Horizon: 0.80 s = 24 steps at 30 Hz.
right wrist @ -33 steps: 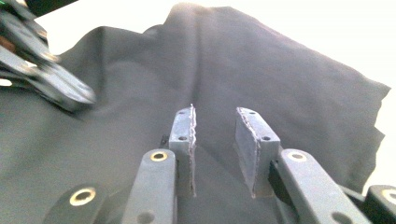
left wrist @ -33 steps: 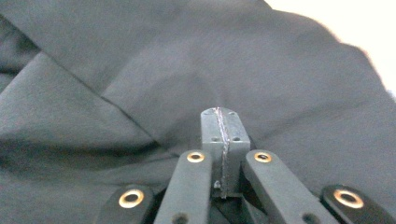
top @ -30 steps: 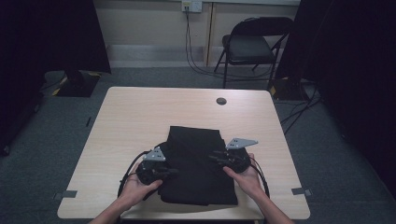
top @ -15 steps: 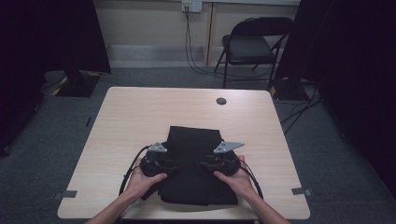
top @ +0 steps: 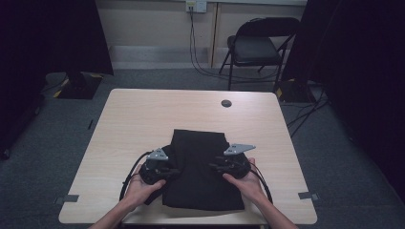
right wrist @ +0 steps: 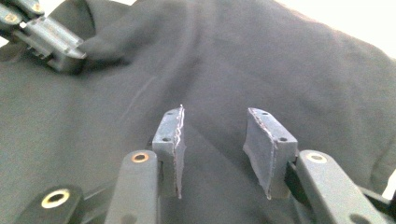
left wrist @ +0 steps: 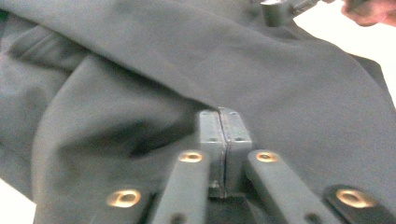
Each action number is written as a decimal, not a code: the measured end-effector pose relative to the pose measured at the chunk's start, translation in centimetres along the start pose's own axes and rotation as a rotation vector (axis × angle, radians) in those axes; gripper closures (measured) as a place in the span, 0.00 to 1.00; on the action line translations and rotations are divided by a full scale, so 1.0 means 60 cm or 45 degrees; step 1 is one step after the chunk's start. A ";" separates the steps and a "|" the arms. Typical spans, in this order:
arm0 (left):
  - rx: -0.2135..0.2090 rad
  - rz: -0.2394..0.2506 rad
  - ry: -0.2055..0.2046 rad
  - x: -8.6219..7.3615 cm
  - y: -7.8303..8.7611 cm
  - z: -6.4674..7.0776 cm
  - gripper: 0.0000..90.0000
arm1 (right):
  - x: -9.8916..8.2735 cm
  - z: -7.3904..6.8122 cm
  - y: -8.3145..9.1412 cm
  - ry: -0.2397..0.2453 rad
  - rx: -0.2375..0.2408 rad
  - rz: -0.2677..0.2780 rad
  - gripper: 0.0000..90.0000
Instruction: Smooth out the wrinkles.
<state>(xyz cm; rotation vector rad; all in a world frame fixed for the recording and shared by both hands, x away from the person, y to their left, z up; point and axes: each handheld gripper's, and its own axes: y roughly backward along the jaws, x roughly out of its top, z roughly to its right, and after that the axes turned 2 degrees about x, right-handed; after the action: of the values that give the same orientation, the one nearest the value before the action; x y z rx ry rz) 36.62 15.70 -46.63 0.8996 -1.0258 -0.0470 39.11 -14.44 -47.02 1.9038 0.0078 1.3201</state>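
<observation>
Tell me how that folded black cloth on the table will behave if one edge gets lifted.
Probably floppy: the black cloth lies in soft folds and creases, so a lifted edge would likely drape and the fold could come undone. It looks light and thin, lying flat on the table. Its matte weave seems unlikely to slip from the left gripper, whose jaws stand shut at a fold.

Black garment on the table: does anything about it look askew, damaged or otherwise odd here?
Nothing looks damaged. The folded black garment lies slightly crooked on the table, and its near left side is rumpled into loose folds by the left gripper. The right gripper rests over smoother cloth, with nothing pinched between its fingers.
</observation>
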 end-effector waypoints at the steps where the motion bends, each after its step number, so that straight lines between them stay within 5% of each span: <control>1: -0.028 -0.009 0.003 -0.001 0.002 -0.001 1.00 | -0.001 -0.001 -0.002 0.008 -0.004 -0.009 0.63; 10: 0.030 -0.081 0.004 -0.020 0.003 0.003 0.94 | -0.033 0.021 -0.018 0.002 -0.036 -0.121 0.60; 13: 0.011 -0.021 0.017 -0.014 0.014 -0.004 0.73 | -0.033 0.016 -0.018 0.008 -0.046 -0.137 0.59; 16: 0.060 0.068 0.031 -0.002 0.033 -0.008 0.62 | -0.033 0.010 -0.013 0.010 -0.040 -0.173 0.59; 20: 0.036 0.143 0.012 0.019 0.046 -0.008 0.62 | -0.042 -0.004 0.002 0.040 -0.011 -0.204 0.59; 24: -0.022 0.130 -0.034 0.037 0.033 0.002 0.71 | -0.046 -0.015 0.019 0.046 0.006 -0.186 0.55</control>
<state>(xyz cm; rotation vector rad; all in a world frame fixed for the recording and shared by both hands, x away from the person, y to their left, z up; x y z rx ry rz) 37.00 15.97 -43.70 0.8319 -1.0939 0.0183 36.67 -15.84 -48.38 1.8463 0.1650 1.2563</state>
